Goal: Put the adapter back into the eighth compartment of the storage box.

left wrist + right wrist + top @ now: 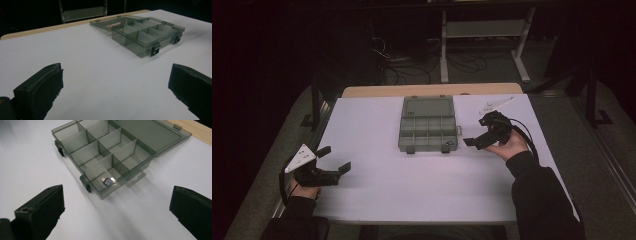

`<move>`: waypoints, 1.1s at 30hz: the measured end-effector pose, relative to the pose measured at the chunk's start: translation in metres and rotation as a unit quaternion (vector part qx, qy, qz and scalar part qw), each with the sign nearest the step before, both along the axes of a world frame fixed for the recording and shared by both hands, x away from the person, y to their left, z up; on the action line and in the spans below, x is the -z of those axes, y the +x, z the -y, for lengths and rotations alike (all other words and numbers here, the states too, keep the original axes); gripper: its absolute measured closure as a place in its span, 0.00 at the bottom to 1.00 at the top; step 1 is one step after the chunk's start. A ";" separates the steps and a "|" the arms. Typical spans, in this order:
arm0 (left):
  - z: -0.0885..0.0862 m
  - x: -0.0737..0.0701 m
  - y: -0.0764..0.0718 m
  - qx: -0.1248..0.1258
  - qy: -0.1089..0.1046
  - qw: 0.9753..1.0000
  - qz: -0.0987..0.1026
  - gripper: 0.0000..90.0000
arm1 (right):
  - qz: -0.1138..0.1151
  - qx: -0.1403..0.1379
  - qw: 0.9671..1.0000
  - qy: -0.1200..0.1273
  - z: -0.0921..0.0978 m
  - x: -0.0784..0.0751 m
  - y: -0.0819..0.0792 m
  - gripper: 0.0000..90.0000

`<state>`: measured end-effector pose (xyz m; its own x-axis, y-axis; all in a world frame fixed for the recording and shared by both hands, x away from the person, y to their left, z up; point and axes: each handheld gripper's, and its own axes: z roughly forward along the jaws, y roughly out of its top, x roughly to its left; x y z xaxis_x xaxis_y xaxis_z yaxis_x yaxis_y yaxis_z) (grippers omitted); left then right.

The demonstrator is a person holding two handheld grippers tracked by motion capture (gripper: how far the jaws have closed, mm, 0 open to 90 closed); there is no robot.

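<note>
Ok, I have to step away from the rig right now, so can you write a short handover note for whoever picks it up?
Left gripper: open, holding nothing, hovering over the near left of the white table, well apart from the box.
Right gripper: open, holding nothing, just right of the box's near right corner.
Organizer box: mid table, lid open and lying flat behind it, both front latches undone.
Small dark adapter: lies in the near right corner compartment; the other compartments look empty.
Done: the adapter is in the box.
Left, probably: close the lid and snap the latches.
</note>
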<state>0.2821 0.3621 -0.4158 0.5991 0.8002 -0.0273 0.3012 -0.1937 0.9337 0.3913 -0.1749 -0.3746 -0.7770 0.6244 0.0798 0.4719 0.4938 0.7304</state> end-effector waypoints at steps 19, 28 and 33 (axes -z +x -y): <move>0.000 0.000 0.000 0.000 -0.001 1.000 -0.001 0.00 | 0.005 0.012 1.000 0.026 0.028 0.011 -0.027 0.00; 0.000 0.000 0.000 0.000 0.000 1.000 -0.001 0.00 | 0.011 0.013 0.999 0.033 0.034 0.017 -0.038 0.00; 0.000 0.000 0.000 0.001 0.001 1.000 -0.002 0.00 | 0.020 0.020 0.999 0.044 0.040 0.019 -0.048 0.00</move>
